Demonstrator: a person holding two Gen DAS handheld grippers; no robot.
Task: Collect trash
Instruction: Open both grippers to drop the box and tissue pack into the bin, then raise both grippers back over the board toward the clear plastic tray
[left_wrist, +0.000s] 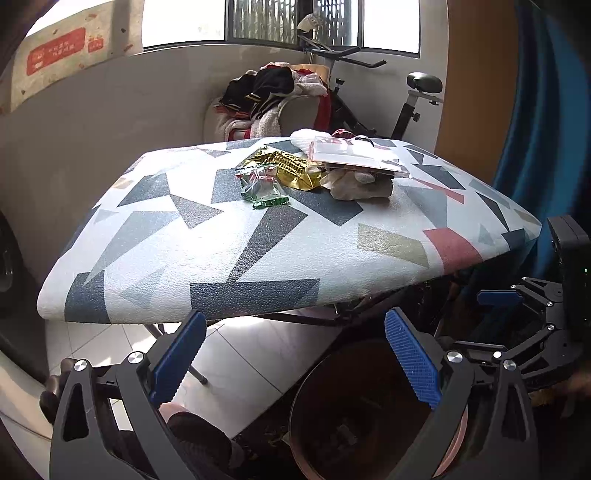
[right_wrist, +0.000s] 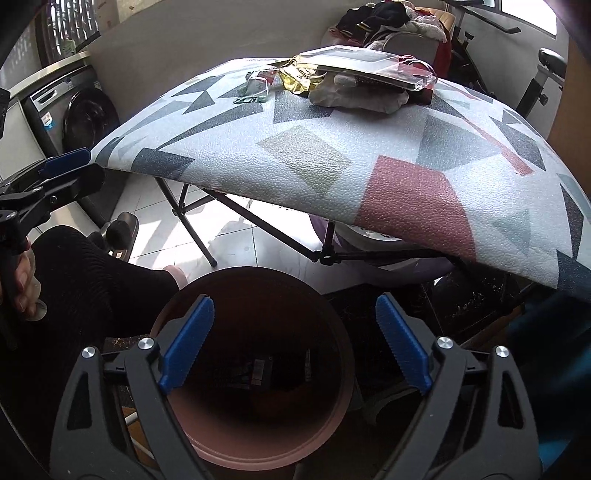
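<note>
The trash lies in a loose cluster at the upper middle of both views, on the far part of the surface (left_wrist: 258, 251), a folding one covered in white cloth with grey, blue, pink and beige shapes. Nearest the lens is a green and clear wrapper (left_wrist: 263, 187), crumpled, with a green strip at its lower edge. Just behind and touching it is a gold foil wrapper (left_wrist: 295, 170), wrinkled and shiny. To the right of that sits a crumpled beige paper wad (left_wrist: 354, 186), and resting on top of the wad is a flat clear plastic case (left_wrist: 356, 157), tilted slightly. Something red shows behind the case, too hidden to identify.

Below the surface's near edge, in the lower middle of the right wrist view, stands a round brown bin (right_wrist: 334, 373) with dark items at its bottom.

The left tongs (left_wrist: 295, 360) are spread wide with nothing between the blue pads, held low in front of the surface's edge and aimed across it. The right tongs (right_wrist: 295, 343) are also spread wide and empty, poised directly above the bin's mouth. The person's dark-sleeved arm crosses the left of that view.
</note>
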